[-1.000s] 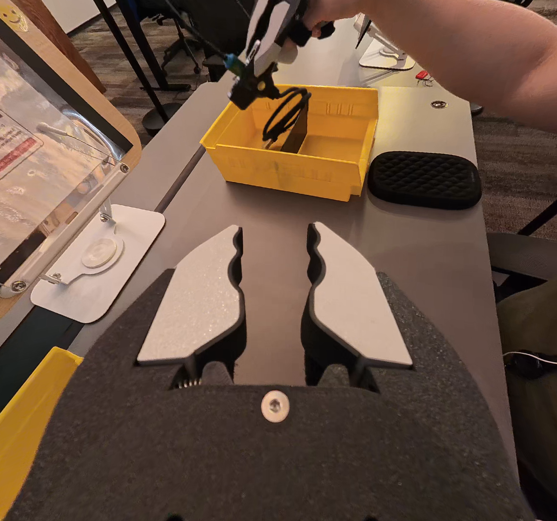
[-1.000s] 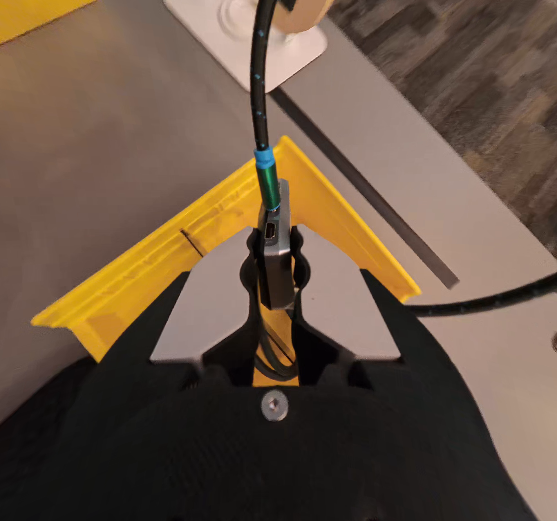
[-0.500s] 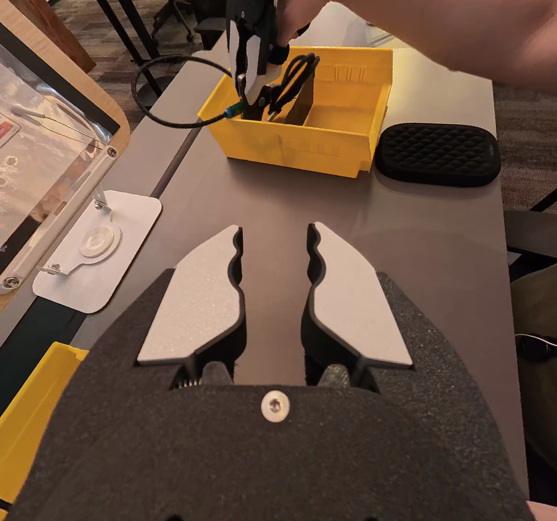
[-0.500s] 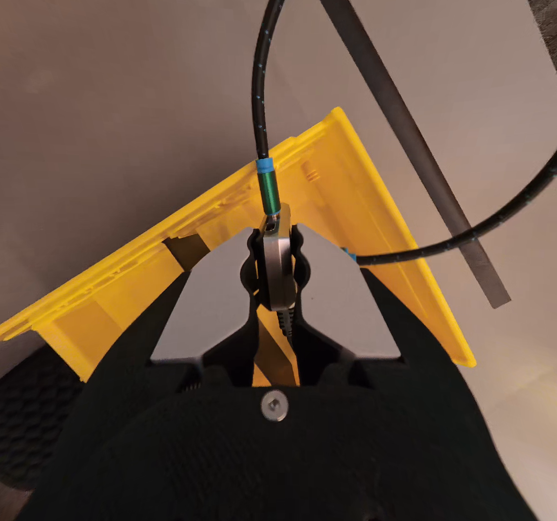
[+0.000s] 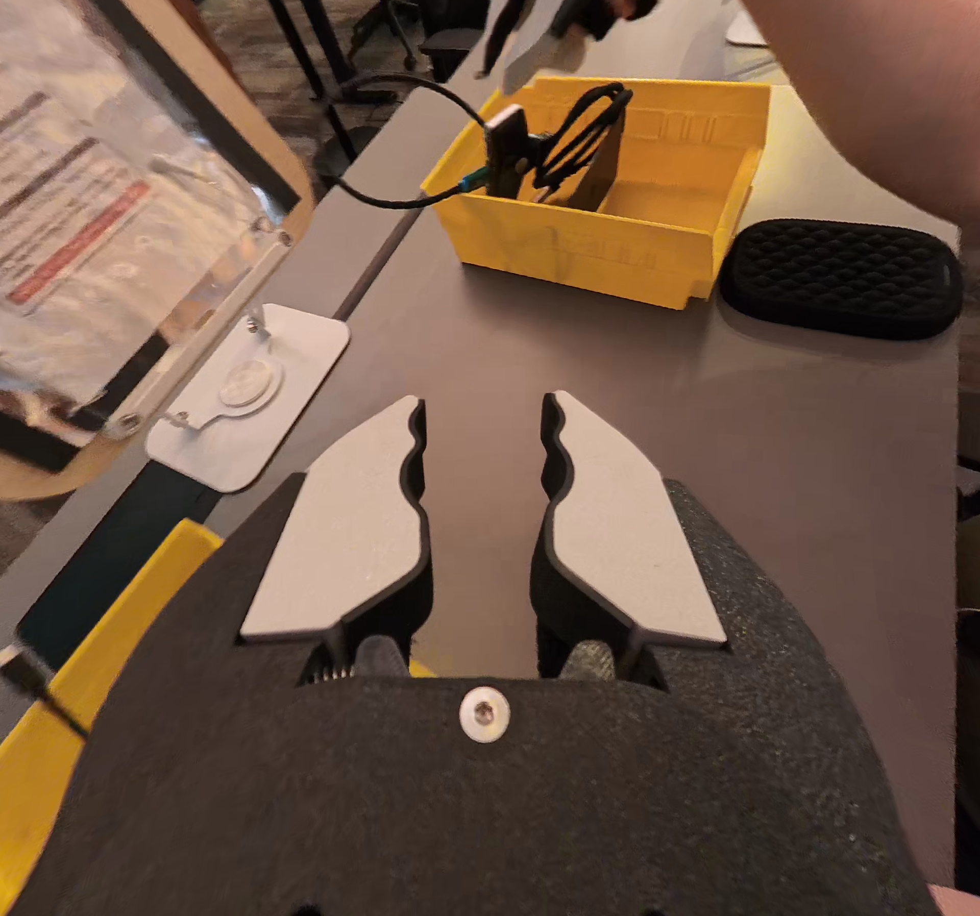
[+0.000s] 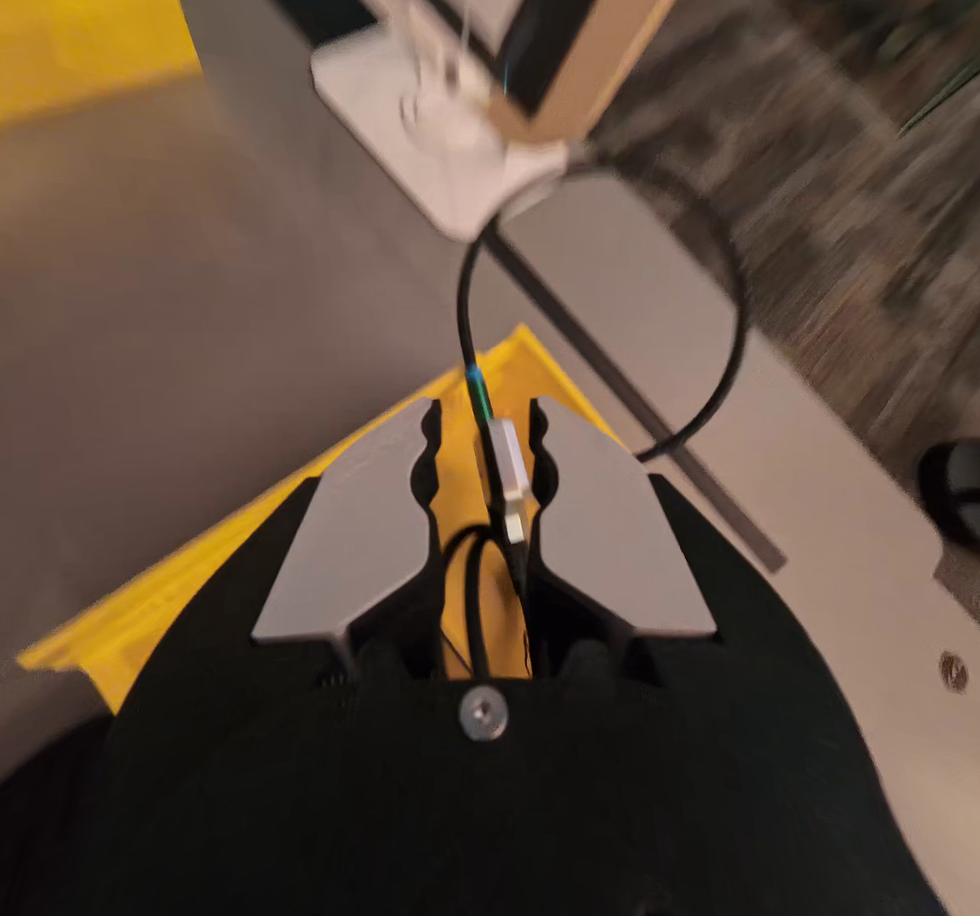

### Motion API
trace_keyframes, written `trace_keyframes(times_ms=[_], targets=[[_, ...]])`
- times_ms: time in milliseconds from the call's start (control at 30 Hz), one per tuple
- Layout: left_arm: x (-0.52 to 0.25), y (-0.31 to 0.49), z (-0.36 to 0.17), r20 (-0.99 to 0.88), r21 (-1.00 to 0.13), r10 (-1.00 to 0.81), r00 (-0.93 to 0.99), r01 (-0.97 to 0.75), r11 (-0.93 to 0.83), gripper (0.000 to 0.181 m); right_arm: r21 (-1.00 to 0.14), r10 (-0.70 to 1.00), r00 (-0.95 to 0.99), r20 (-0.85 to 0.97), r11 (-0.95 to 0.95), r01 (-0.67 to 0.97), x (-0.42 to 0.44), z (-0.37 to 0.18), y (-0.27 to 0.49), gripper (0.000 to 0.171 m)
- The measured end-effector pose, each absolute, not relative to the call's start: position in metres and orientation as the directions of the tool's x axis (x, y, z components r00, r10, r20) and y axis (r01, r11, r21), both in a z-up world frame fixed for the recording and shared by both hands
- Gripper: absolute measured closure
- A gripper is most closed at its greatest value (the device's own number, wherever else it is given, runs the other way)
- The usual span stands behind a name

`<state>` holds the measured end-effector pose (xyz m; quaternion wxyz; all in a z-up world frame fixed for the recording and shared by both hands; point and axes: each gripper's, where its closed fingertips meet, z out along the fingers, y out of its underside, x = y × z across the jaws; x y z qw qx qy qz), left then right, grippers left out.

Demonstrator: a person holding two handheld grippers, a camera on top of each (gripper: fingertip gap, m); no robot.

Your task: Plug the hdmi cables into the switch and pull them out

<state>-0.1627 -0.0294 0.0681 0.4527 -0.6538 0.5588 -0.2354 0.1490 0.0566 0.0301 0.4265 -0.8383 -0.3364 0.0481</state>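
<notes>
The grey switch [image 5: 506, 148] stands on end in the left compartment of the yellow bin [image 5: 583, 249], with a black braided HDMI cable [image 5: 392, 198] plugged into it by a green and blue connector. The cable loops off the table's left edge. My right gripper [image 5: 498, 79] is open just above the bin. In the right wrist view the switch [image 6: 509, 466] lies below the right gripper's [image 6: 485, 405] spread fingers, close to the right one, with the cable [image 6: 466, 307] arcing away. A coiled black cable [image 5: 583, 132] leans in the bin. My left gripper [image 5: 482, 403] is open and empty over the table.
A black quilted pad [image 5: 843, 278] lies right of the bin. A white stand base [image 5: 249, 392] holding a framed clear panel sits at the left edge. Another yellow bin [image 5: 53, 731] is at the near left. A person's arm [image 5: 848, 69] reaches over the table. Some 35 cm of space lies between my two pairs of fingers.
My right gripper lowered the switch into the bin, opened, let it go and lifted away. The left gripper stayed open and shifted only slightly.
</notes>
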Motion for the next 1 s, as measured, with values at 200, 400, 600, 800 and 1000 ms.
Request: trace_keyframes(times_ms=[200, 400, 600, 800, 1000], targets=[[-0.263, 0.025, 0.07, -0.311, -0.829, -0.715, 0.626, -0.546, -0.118, 0.14, -0.851, 0.395, 0.763, 0.512, 0.115, 0.512, 0.081, 0.139, 0.0, 0.115], [-0.368, 0.058, 0.014, -0.303, -0.693, -0.479, 0.824, -0.536, -0.482, 0.138, -0.703, 0.227, 0.668, 0.708, 0.137, 0.698, 0.04, 0.138, 0.002, 0.119], [-0.402, 0.036, -0.056, -0.123, -0.422, -0.437, 0.891, -0.446, -0.79, 0.138, -0.618, 0.033, 0.625, 0.78, 0.195, 0.761, -0.008, 0.133, 0.017, 0.125], [-0.408, 0.051, -0.087, -0.116, -0.336, -0.408, 0.905, -0.423, -0.842, 0.132, -0.623, -0.044, 0.629, 0.776, 0.105, 0.775, -0.032, 0.107, 0.027, 0.127], [-0.402, 0.063, -0.101, -0.213, -0.268, -0.448, 0.868, -0.493, -0.828, 0.115, -0.648, -0.028, 0.648, 0.761, -0.003, 0.762, -0.022, 0.091, 0.037, 0.127]])
